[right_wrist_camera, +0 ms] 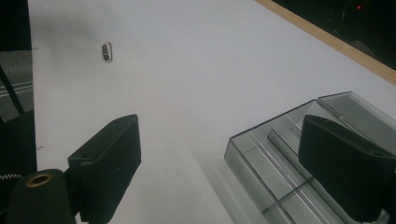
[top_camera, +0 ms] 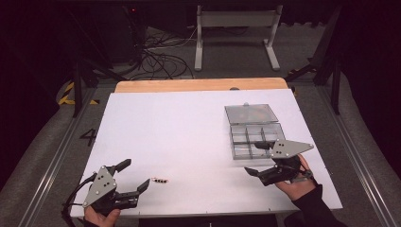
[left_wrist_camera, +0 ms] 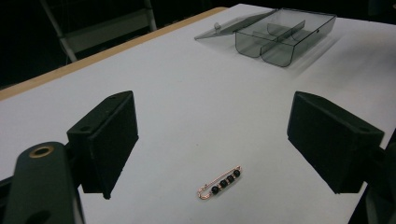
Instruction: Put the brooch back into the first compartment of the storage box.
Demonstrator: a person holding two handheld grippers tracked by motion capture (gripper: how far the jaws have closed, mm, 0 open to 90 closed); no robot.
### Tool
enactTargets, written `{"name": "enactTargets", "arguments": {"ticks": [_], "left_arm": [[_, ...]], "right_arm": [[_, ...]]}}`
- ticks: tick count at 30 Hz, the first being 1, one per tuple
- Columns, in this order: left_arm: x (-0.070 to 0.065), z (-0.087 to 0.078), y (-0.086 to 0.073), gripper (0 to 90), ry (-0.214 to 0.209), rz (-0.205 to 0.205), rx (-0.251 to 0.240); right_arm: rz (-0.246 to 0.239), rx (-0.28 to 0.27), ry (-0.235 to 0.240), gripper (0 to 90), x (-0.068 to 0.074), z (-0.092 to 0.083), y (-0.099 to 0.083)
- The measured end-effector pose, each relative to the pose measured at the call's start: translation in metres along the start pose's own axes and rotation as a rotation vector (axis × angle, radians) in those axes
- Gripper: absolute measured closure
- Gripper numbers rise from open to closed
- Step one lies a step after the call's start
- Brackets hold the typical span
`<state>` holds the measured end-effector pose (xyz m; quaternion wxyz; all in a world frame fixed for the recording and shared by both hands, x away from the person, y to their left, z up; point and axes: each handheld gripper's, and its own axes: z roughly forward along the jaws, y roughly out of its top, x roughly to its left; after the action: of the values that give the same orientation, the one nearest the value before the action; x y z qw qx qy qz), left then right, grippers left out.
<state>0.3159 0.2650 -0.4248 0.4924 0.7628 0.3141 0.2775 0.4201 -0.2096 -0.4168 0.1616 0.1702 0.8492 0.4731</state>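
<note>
High view, from left to right: the left gripper (top_camera: 134,175) rests low at the near left corner of the white table (top_camera: 189,123), held in a hand, its jaws spread wide with nothing between them. Just to its right lies a small beaded safety pin (top_camera: 160,180), flat on the bare table. From the left gripper view, the pin (left_wrist_camera: 219,182) sits between and just ahead of the open jaws, copper-coloured wire with four dark beads. It looks very light, thin and stiff, and likely to slide or skitter on the smooth surface; pinching across the beaded middle seems the surest hold. Farther right stands a clear plastic compartment box (top_camera: 255,137) with its lid thrown back. The right gripper (top_camera: 257,157) hovers at the box's near edge, jaws wide apart and empty.
</note>
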Motion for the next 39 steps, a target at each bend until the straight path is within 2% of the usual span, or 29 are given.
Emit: {"name": "enactTargets", "arguments": {"ticks": [4, 13, 15, 18, 25, 26, 39], "left_arm": [[0.000, -0.001, 0.000, 17.1, -0.008, -0.006, -0.002], [0.000, 0.000, 0.000, 17.1, 0.002, 0.007, 0.002], [-0.001, 0.000, 0.000, 17.0, -0.001, -0.003, 0.007], [-0.001, 0.000, 0.000, 16.8, 0.003, 0.010, 0.006], [-0.001, 0.000, 0.000, 16.8, 0.002, -0.003, 0.009], [-0.001, 0.000, 0.000, 16.8, 0.006, 0.009, 0.012], [-0.001, 0.000, 0.000, 16.8, 0.004, 0.007, 0.013]], "right_arm": [[-0.011, 0.005, 0.015, 13.7, 0.002, 0.007, 0.007], [-0.038, 0.005, 0.055, 13.7, 0.010, 0.021, 0.024], [-0.040, 0.005, 0.059, 13.7, 0.010, 0.023, 0.025], [-0.051, 0.007, 0.081, 13.8, 0.013, 0.030, 0.031], [-0.064, 0.014, 0.104, 13.9, 0.018, 0.040, 0.039], [-0.070, 0.014, 0.107, 13.9, 0.018, 0.042, 0.040], [-0.114, 0.035, 0.155, 13.8, 0.032, 0.064, 0.058]]}}
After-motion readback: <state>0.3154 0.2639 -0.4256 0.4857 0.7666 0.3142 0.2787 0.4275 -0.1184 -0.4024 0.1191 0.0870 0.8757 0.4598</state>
